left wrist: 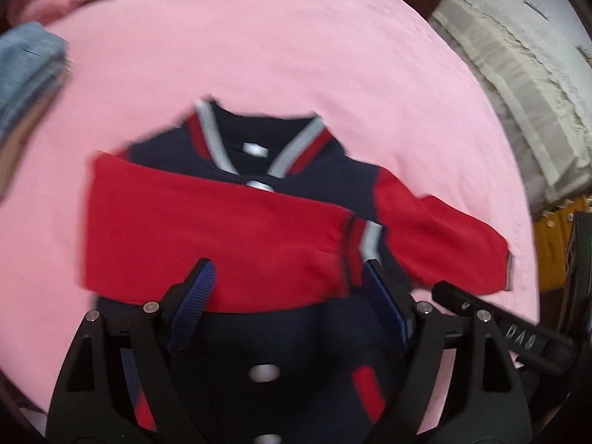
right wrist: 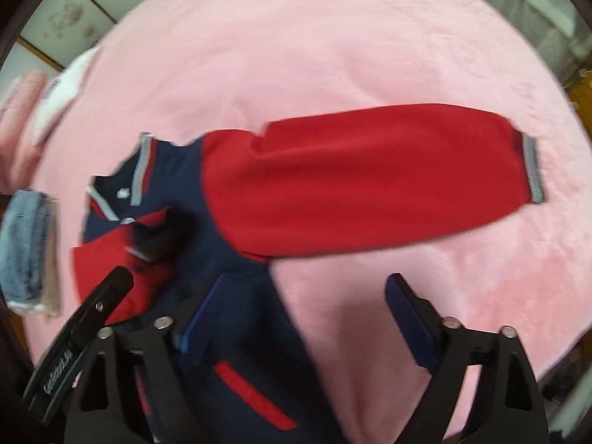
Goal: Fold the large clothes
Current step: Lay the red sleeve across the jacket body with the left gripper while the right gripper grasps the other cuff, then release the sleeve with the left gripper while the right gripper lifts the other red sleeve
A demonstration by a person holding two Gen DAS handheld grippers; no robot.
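Jacket [left wrist: 236,229] flat on pink bed [left wrist: 296,55], one sleeve [left wrist: 207,229] folded across. Left gripper [left wrist: 286,288] and right gripper [right wrist: 307,314] both wide, empty. Risk: blurry, but the other sleeve [right wrist: 370,181] probably drags the body askew if pulled fast.

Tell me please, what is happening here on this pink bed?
A person with a gripper in each hand is folding a navy jacket with red sleeves, laid flat on a pink blanket. One sleeve is already folded across the chest. The other sleeve lies stretched out to the side. The left gripper is open above the folded sleeve, and the right gripper is open near the jacket's edge. Neither holds anything. Folded jeans lie at the side.
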